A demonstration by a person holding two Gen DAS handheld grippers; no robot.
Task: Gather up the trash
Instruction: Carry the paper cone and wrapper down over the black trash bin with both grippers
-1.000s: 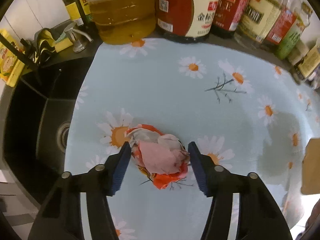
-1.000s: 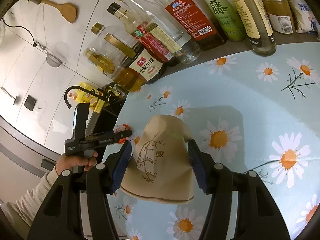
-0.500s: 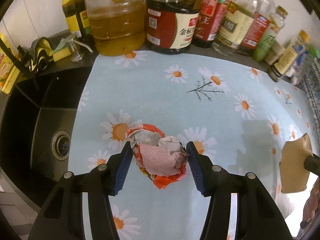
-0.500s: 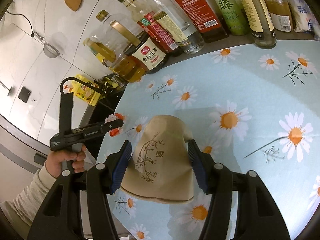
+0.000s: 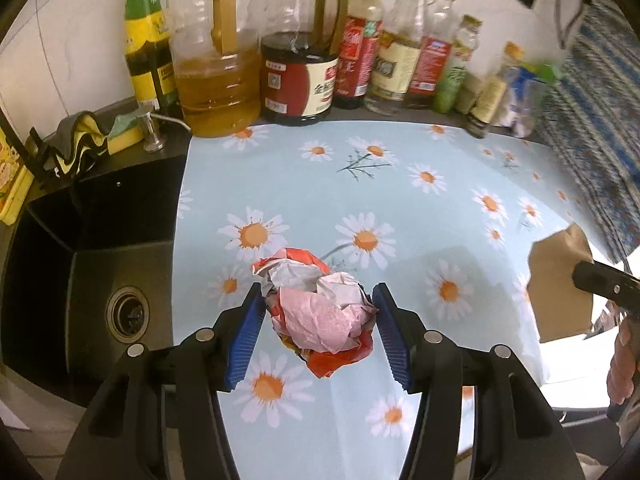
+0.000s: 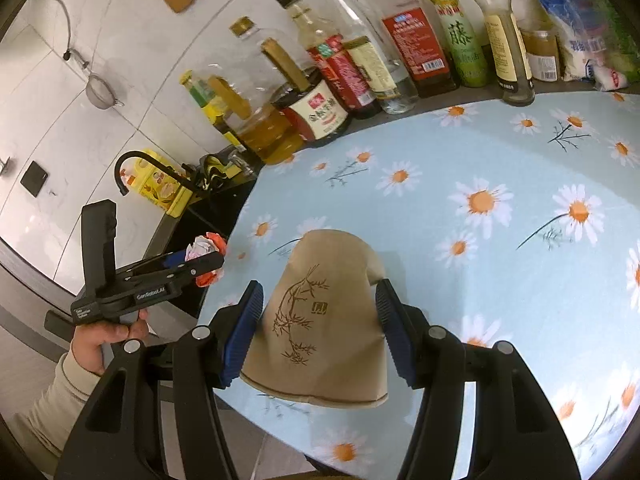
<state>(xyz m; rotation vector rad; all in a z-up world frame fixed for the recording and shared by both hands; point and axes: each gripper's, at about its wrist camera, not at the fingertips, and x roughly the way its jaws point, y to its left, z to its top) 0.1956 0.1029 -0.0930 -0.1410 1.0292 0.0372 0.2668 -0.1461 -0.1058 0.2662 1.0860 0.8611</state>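
The left gripper [image 5: 318, 322] pinches a crumpled ball of red and white paper [image 5: 320, 316] between its blue pads, clear of the daisy-print cloth [image 5: 400, 200], near the cloth's edge by the black sink [image 5: 100, 280]. The right gripper [image 6: 320, 320] clamps a flattened brown paper cup [image 6: 320, 320] above the cloth's near edge. Bottles [image 5: 296, 80] line the far edge.
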